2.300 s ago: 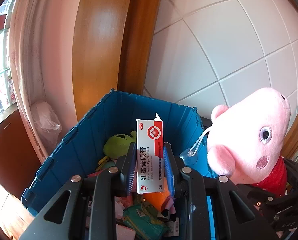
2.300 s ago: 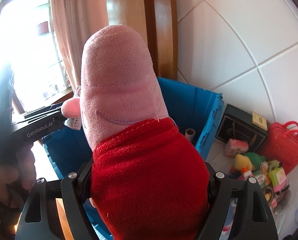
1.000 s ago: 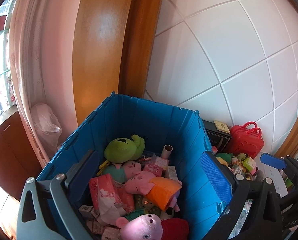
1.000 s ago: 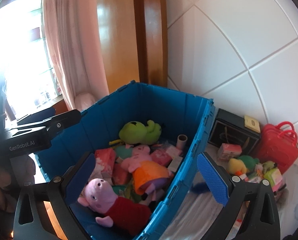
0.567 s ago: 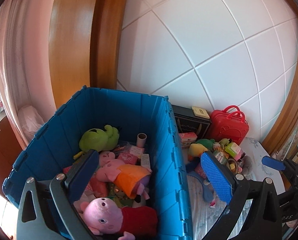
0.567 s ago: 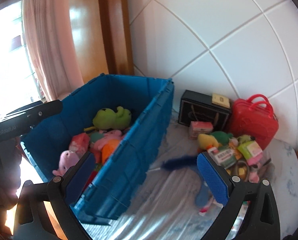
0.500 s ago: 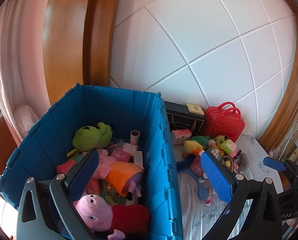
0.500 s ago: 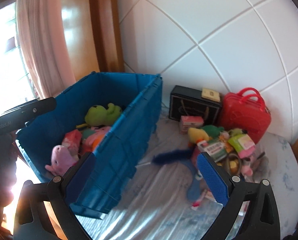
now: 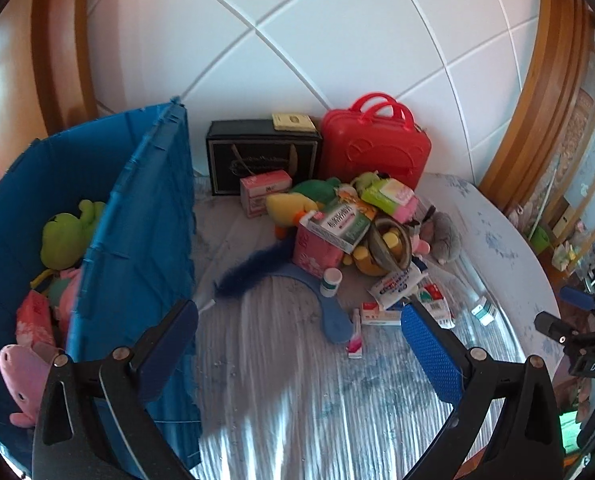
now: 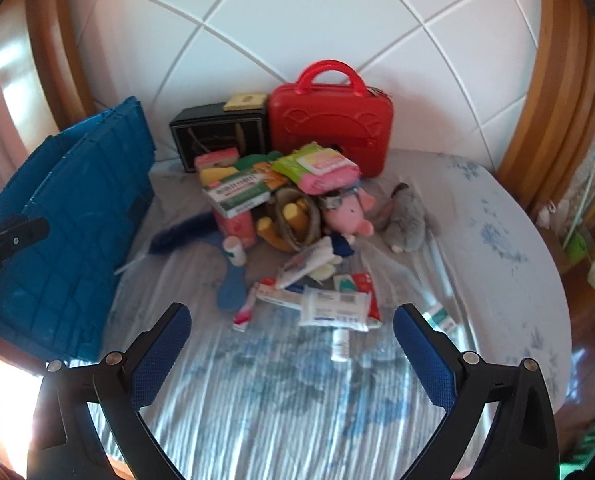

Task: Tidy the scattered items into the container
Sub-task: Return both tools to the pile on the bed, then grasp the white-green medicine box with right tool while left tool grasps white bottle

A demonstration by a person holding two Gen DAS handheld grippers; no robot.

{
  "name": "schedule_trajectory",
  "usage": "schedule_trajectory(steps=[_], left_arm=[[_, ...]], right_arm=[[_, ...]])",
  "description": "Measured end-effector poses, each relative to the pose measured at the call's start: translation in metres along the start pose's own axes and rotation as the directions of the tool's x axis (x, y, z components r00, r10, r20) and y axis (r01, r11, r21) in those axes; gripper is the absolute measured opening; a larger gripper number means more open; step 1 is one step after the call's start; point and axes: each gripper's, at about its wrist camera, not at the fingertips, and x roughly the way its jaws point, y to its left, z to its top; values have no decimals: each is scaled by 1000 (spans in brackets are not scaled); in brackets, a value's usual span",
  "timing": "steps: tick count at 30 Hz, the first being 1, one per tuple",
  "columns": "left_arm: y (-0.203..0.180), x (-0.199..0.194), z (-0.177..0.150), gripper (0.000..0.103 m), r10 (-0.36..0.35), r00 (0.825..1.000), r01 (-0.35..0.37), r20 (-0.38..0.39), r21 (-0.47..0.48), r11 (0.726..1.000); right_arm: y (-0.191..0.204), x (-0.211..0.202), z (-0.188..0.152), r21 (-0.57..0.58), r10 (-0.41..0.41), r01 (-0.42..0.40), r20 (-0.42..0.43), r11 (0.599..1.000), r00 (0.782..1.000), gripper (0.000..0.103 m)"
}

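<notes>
The blue crate [image 9: 145,216] stands at the left on the striped bed cover and holds a green plush [image 9: 67,232] and a pink pig plush [image 9: 21,368]. It also shows in the right wrist view [image 10: 77,208]. A pile of scattered items lies before the wall: a green-white box [image 9: 343,224], a yellow duck plush [image 9: 285,208], a pink pig plush [image 10: 349,208], a grey plush [image 10: 407,220], a white packet [image 10: 333,308], a blue headband [image 9: 329,312]. My left gripper [image 9: 297,336] is open and empty above the cover. My right gripper [image 10: 291,342] is open and empty, just short of the pile.
A red toy suitcase [image 10: 331,120] and a black box [image 10: 217,132] stand against the white tiled wall behind the pile. The round bed's edge [image 10: 553,280] curves at the right. The other gripper shows at the far right of the left wrist view [image 9: 585,344].
Both grippers let go of the medicine box and the pig plush over the crate. Both then swung right, away from the crate and toward the pile, staying open.
</notes>
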Motion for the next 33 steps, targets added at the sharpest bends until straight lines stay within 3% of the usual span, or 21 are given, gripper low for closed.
schedule_trajectory(steps=[9, 18, 25, 33], left_arm=[[-58, 100, -26, 103, 16, 991, -12, -134, 30, 999], [-72, 194, -27, 103, 103, 986, -103, -129, 8, 995], [-72, 271, -24, 103, 155, 972, -158, -174, -1, 987], [-72, 320, -30, 103, 207, 955, -212, -210, -4, 977]], right_arm=[[-97, 36, -41, 81, -67, 73, -81, 994, 994, 103], [-165, 96, -67, 98, -70, 87, -162, 991, 984, 103], [-208, 168, -80, 81, -86, 107, -228, 991, 970, 103], [-238, 256, -83, 1, -117, 124, -314, 992, 942, 103]])
